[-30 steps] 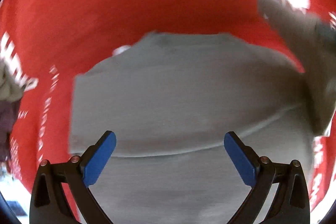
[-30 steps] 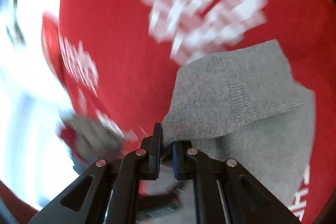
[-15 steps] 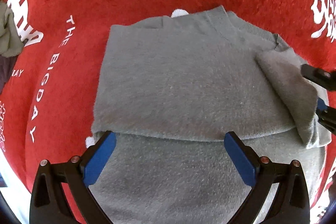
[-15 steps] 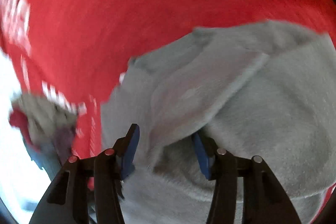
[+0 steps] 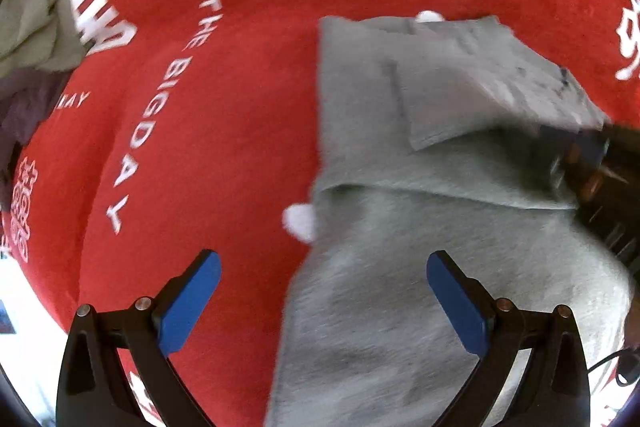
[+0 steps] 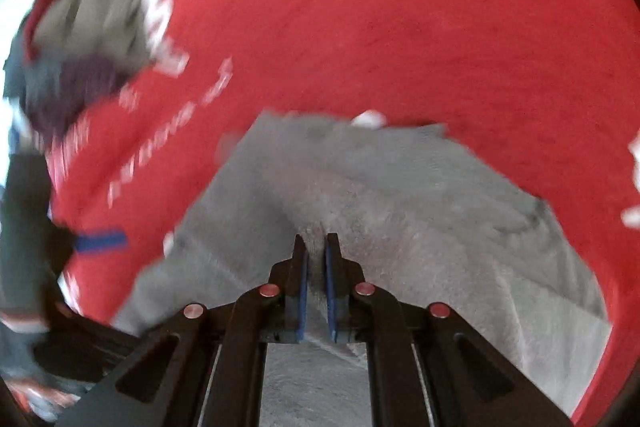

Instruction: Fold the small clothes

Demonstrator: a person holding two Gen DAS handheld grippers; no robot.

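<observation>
A grey sweater (image 5: 432, 247) is lying partly folded on a red blanket (image 5: 248, 131) printed with white lettering. Its upper part is doubled down over the body, and a sleeve (image 5: 492, 95) is lying folded across the top of it. Two small white tufts are peeking out at the sweater's edge, one at the far edge and one at the side nearest the lettering.

The left gripper (image 5: 323, 301) is hanging over the sweater's near edge with its blue pads spread wide apart, released and gripping nothing; one pad is over the red blanket, the other over grey cloth.

The right gripper (image 6: 315, 285) is pointing steeply down at the middle of the sweater. Its jaws have just been closing and are now standing nearly together with only a narrow slit between the pads. Whether any cloth is pinched in that slit cannot be told; the fabric right at the tips is puckering slightly. In the left wrist view this gripper is showing as a dark blur at the sweater's right edge.

A heap of other clothes (image 5: 32, 39) is sitting at the blanket's far corner, well apart from the sweater. No container is showing in either view.
</observation>
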